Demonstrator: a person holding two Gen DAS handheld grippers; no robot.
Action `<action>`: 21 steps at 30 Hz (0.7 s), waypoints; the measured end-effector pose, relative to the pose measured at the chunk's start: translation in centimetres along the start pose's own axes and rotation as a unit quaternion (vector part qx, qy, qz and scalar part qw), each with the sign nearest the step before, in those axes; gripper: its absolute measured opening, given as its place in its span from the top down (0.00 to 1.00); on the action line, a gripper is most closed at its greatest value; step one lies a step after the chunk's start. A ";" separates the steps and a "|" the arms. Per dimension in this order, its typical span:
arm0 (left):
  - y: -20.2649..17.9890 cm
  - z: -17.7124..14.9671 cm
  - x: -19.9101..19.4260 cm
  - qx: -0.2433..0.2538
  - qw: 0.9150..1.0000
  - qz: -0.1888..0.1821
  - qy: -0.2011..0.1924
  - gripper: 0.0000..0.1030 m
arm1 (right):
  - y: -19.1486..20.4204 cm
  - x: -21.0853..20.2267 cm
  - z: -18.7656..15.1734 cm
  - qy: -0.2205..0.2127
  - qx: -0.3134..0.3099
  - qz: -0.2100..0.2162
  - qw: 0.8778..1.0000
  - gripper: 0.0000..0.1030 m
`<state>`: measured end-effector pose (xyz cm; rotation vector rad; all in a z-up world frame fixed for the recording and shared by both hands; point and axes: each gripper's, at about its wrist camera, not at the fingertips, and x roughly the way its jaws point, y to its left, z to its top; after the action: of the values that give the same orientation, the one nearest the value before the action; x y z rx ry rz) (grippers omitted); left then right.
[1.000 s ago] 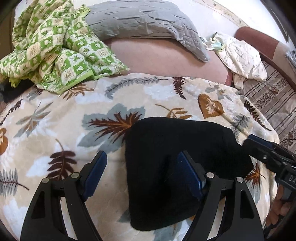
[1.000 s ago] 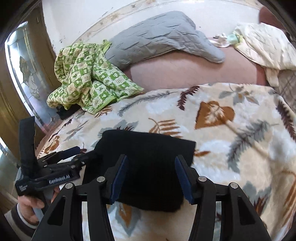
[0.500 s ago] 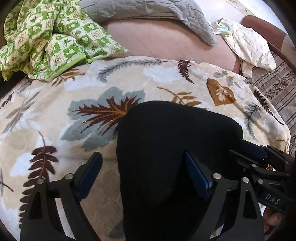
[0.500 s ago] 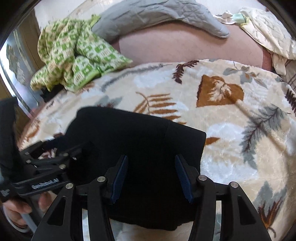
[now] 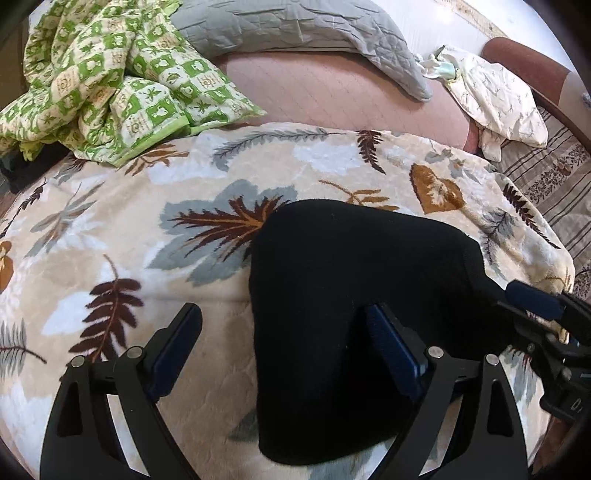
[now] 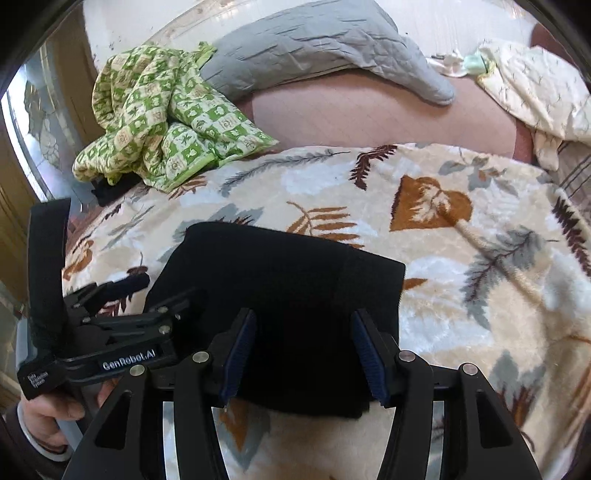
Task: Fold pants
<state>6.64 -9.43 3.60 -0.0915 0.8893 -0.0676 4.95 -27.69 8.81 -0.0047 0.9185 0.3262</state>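
1. We hold the left gripper point(image 5: 284, 339) over the near left edge of the black pants point(image 5: 354, 310), its fingers point(image 5: 177, 339) spread wide: one pad stands over the blanket to the left of the pants, the other over the black cloth, and neither pinches anything.
2. We hold the right gripper point(image 6: 303, 350) over the near edge of the pants point(image 6: 280, 295), its fingers point(image 6: 240, 350) partly spread with the cloth lying below them; we cannot tell whether the pads touch it.
3. The pants lie folded into a compact dark block on the leaf-print blanket point(image 5: 147, 229) that covers the bed.
4. In the right wrist view, a hand point(image 6: 44, 410) grips the left gripper's handle just left of the pants.
5. Beyond the pants, at the blanket's far left edge, a crumpled green checked quilt point(image 5: 110, 81) rests.
6. Behind the quilt a grey quilted cover point(image 5: 295, 29) lies across the pink mattress point(image 5: 325, 96).
7. Far right of the pants sits a cream printed cloth point(image 5: 495, 99).
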 end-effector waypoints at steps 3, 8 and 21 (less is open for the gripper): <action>-0.1 -0.3 0.0 0.001 1.000 0.002 0.001 0.10 | 0.1 -0.2 -0.8 0.003 0.002 0.003 1.000 0.46; -0.2 -0.9 1.0 -0.004 1.000 -0.001 0.012 0.10 | 0.3 1.8 -2.5 0.026 -0.009 -0.014 1.000 0.45; -0.2 -1.1 -2.0 -0.012 1.000 0.005 -0.014 0.10 | 0.3 -1.6 -1.9 -0.028 0.023 -0.017 0.999 0.26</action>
<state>4.51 -9.55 4.47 -0.1106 0.8619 -0.0452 2.48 -28.11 8.92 0.0306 0.8690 0.2716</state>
